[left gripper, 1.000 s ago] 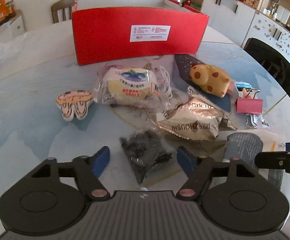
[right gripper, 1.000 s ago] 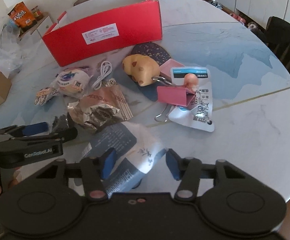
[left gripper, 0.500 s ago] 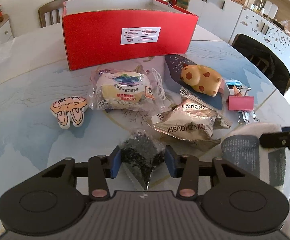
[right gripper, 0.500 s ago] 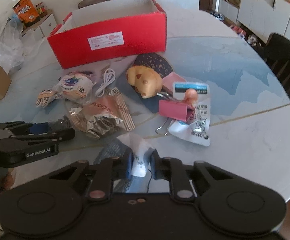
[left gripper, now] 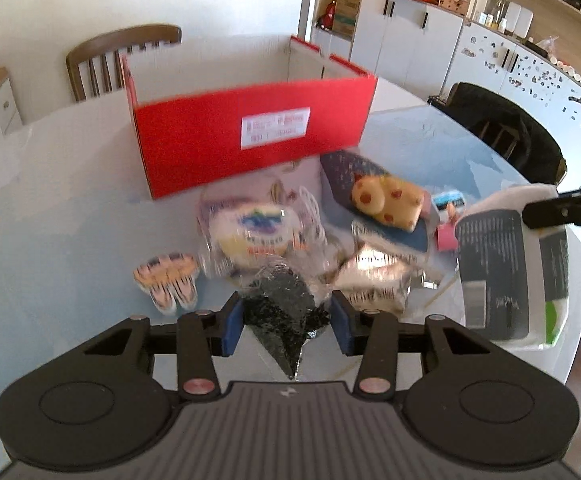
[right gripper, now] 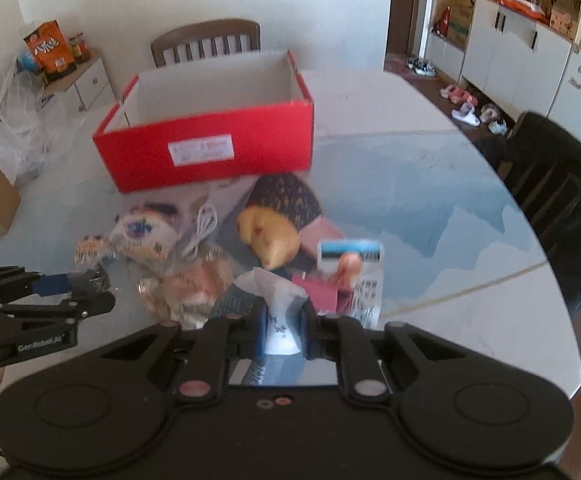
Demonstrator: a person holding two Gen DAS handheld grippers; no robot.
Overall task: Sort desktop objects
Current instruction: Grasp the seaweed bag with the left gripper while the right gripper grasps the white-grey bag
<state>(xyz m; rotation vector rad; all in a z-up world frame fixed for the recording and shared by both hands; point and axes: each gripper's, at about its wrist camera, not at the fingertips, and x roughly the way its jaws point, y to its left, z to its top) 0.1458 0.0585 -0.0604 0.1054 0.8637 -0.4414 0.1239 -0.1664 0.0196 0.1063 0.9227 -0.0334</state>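
My left gripper (left gripper: 286, 320) is shut on a small clear bag of black bits (left gripper: 282, 312) and holds it above the table. My right gripper (right gripper: 280, 330) is shut on a white and grey pouch (right gripper: 276, 320), also lifted; the pouch shows in the left wrist view (left gripper: 506, 268). The open red box (left gripper: 250, 136) stands at the back, also in the right wrist view (right gripper: 206, 148). On the table lie a wrapped bun (left gripper: 256, 232), a gold snack pack (left gripper: 374, 280), a spotted yellow toy (left gripper: 386, 200) and a cartoon eraser (left gripper: 168, 282).
A white cable (right gripper: 202, 226), a pink binder clip (right gripper: 318, 290) and a small printed packet (right gripper: 364, 276) lie right of centre. Wooden chairs (right gripper: 206, 42) stand behind the box, a dark chair (right gripper: 558, 196) at the right. The table edge (right gripper: 570, 320) curves at the right.
Both grippers closed on their items and lifted them off the table: the left with the black bag, the right with the pouch. Both views rose and now look further into the box.
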